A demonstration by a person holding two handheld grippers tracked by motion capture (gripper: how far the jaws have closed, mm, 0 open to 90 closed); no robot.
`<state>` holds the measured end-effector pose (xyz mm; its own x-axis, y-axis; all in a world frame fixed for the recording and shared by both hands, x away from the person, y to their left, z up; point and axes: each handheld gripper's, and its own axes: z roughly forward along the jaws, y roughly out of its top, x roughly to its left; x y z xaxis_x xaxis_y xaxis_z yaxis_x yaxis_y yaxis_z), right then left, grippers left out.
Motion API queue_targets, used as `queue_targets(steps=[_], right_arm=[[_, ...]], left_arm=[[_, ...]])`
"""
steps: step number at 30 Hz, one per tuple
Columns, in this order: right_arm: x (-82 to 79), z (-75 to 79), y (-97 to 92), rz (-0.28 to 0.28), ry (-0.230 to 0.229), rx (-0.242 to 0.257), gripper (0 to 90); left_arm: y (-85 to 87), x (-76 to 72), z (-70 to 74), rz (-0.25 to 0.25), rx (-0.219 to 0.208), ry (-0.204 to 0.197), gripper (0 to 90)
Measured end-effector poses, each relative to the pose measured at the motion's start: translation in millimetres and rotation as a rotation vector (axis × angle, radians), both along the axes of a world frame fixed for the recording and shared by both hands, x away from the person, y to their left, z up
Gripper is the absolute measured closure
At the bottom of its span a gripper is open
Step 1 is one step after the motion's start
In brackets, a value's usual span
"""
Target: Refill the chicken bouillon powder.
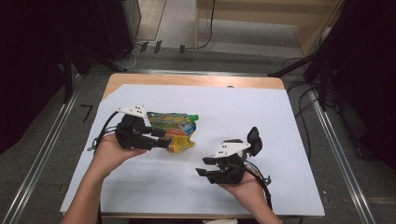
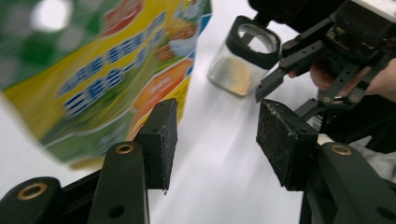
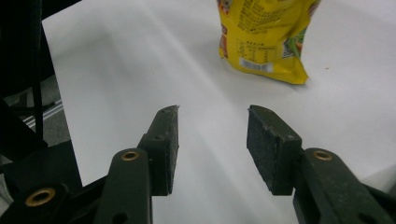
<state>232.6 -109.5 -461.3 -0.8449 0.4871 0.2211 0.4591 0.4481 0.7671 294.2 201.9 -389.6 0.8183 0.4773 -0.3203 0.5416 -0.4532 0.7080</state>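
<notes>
A colourful drink pouch [image 1: 175, 129] with a green cap lies left of centre on the white sheet. My left gripper [image 1: 164, 138] is at the pouch's near edge. In the left gripper view its jaws [image 2: 217, 140] stand open with bare sheet between them, and the pouch [image 2: 93, 79] is just beyond the left pad. A clear jar [image 2: 243, 60] with a black rim holds some pale powder and stands close behind my right gripper [image 2: 299, 70]. My right gripper [image 1: 202, 166] is low over the sheet and points left. Its jaws [image 3: 212, 144] are open and empty, and the pouch's yellow end [image 3: 266, 42] lies ahead.
The white sheet [image 1: 233, 107] covers most of a wooden table [image 1: 187, 80]. The jar's black top [image 1: 253, 139] rises just right of my right gripper. Metal rails run along both sides of the table, and cables and dark stands lie on the floor beyond.
</notes>
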Motion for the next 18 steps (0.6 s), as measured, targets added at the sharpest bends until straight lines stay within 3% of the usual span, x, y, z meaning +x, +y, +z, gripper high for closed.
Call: queue_targets(steps=[14, 18], right_arm=[[-2.7, -8.5, 11.0, 0.035, 0.015, -0.011, 55.6], [-3.1, -10.1, 11.1, 0.035, 0.019, -0.013, 55.5]], left_arm=[[40.8, 9.5, -4.9, 0.102, 0.024, -0.006, 49.0], [45.2, 15.4, -8.6, 0.125, 0.034, -0.019, 48.0]])
